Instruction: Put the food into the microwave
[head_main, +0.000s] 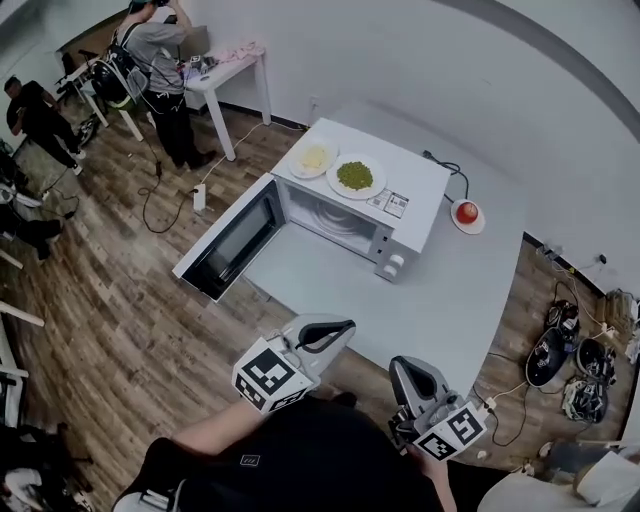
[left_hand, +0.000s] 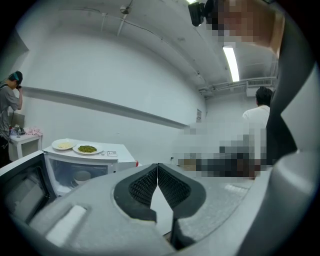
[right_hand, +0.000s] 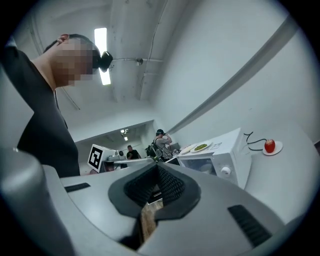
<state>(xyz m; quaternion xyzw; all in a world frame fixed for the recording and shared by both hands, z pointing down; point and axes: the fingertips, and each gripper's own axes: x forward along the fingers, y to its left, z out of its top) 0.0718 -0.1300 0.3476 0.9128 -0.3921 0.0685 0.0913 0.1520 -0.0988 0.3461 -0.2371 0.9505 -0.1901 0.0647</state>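
A white microwave (head_main: 405, 190) stands on the white table (head_main: 470, 300) with its door (head_main: 235, 240) swung open to the left and the cavity showing. On its top sit a plate of green food (head_main: 355, 176) and a plate of pale yellow food (head_main: 314, 158). A red apple (head_main: 467, 211) lies on a small plate to the right of the microwave. My left gripper (head_main: 348, 328) and right gripper (head_main: 398, 366) hover near the table's front edge, well short of the microwave. Both are shut and hold nothing. The left gripper view shows the microwave (left_hand: 80, 170) at lower left; the right gripper view shows the microwave (right_hand: 220, 160) and the apple (right_hand: 270, 145).
Two people stand at the far left by a small white table (head_main: 225, 70). A power cord (head_main: 445, 165) runs behind the microwave. Cables and gear (head_main: 570, 360) lie on the wooden floor at right. Another person (left_hand: 260, 107) stands off to the right in the left gripper view.
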